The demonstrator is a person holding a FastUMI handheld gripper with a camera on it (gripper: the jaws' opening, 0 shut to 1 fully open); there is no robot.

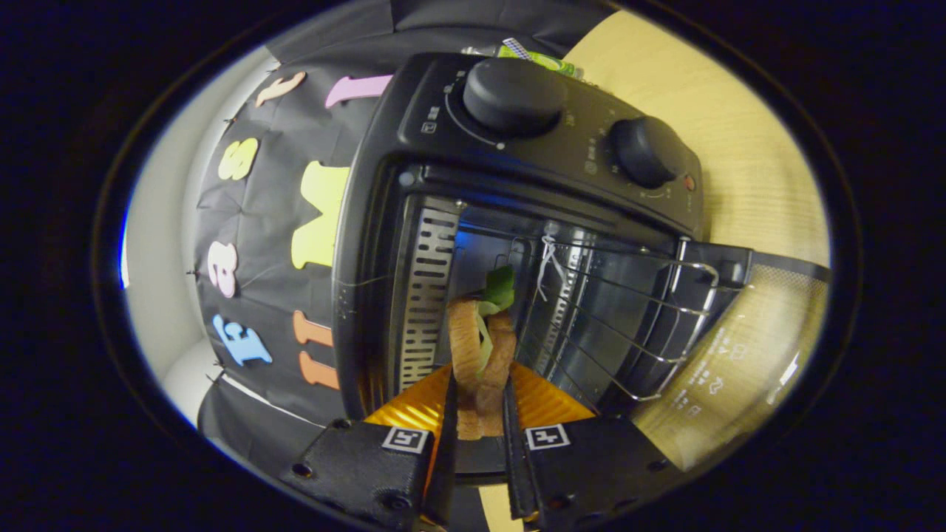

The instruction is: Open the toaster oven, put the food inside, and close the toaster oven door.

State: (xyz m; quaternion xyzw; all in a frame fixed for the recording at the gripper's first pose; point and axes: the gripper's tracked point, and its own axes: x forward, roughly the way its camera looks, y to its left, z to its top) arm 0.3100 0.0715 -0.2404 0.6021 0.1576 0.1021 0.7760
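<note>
Sandwich held at the open oven's mouth.
Gripper view: the gripper [479, 414] has both fingers pressed on a sandwich [482, 355], two browned bread slices with green lettuce poking out. It stands on edge just ahead of the toaster oven [517, 192], door [739, 347] swung open right, wire rack [621, 310] inside.

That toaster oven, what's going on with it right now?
The black toaster oven with two round knobs stands open, its glass door swung fully down. A hand-held gripper is shut on a toy sandwich, two brown bread slices with green lettuce between them, both fingers pressing its sides. The sandwich is held at the oven's mouth, just in front of the wire rack, and has not yet been set down inside. The door is not yet closed.
</note>
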